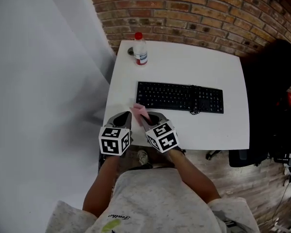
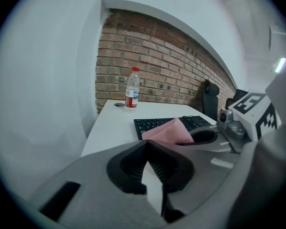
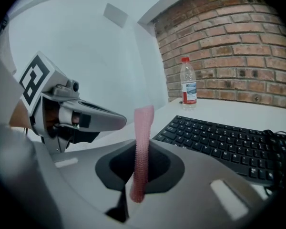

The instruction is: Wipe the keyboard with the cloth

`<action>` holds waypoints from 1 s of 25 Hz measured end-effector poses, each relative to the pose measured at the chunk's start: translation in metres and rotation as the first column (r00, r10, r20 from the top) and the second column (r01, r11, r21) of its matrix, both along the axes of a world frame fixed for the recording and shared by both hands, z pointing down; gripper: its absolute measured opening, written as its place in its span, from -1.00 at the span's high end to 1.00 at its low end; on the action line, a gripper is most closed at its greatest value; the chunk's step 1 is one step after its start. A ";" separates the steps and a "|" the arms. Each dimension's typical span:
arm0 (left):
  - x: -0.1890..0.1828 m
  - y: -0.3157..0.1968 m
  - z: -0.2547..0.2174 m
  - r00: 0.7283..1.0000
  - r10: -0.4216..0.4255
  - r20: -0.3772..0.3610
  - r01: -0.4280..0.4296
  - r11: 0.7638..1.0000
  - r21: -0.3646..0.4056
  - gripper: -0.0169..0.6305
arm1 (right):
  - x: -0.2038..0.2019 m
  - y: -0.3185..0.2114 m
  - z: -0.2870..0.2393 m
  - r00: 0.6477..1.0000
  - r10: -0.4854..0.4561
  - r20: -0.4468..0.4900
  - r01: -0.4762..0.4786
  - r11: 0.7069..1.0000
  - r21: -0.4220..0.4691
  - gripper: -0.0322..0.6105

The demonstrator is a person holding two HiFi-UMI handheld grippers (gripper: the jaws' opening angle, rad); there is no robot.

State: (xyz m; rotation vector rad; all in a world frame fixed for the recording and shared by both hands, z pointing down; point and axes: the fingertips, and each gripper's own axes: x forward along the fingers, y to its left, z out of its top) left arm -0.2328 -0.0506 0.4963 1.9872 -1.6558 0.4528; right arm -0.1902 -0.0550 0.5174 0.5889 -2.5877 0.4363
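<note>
Pink and ribbed, the cloth (image 3: 144, 123) stands on edge in the right gripper (image 3: 141, 149). The jaws are pinched tight on its lower part and a loose flap rises above them. It hangs over the table's near edge, toward the near-left corner and just short of the keyboard's left end.

The black keyboard (image 1: 179, 97) lies across the middle of the white table (image 1: 184, 62), parallel to the near edge, with its cable (image 1: 195, 111) bunched against its front side. The left gripper (image 1: 124, 116) sits just beside the right one, its jaws brought together on nothing. A bottle (image 1: 140, 49) and a small cap (image 1: 130, 50) stand near the far-left corner, well apart from the work.

Wiping seems not yet begun; the step in hand is bringing the cloth onto the keys. Done well, the right gripper would tip forward so the flap lies flat on the keys and the hard jaw tips stay off them. Strokes would then run along the rows from the left end. Pressure should be light, since the keyboard may slide on the smooth top. The idle left gripper could brace the near-left corner.
</note>
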 end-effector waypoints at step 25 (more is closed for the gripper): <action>0.001 -0.029 0.015 0.976 0.211 -0.050 -0.213 0.977 -0.032 0.96 | -0.004 -0.025 0.044 0.966 0.148 -0.214 -0.144 0.989 0.036 0.83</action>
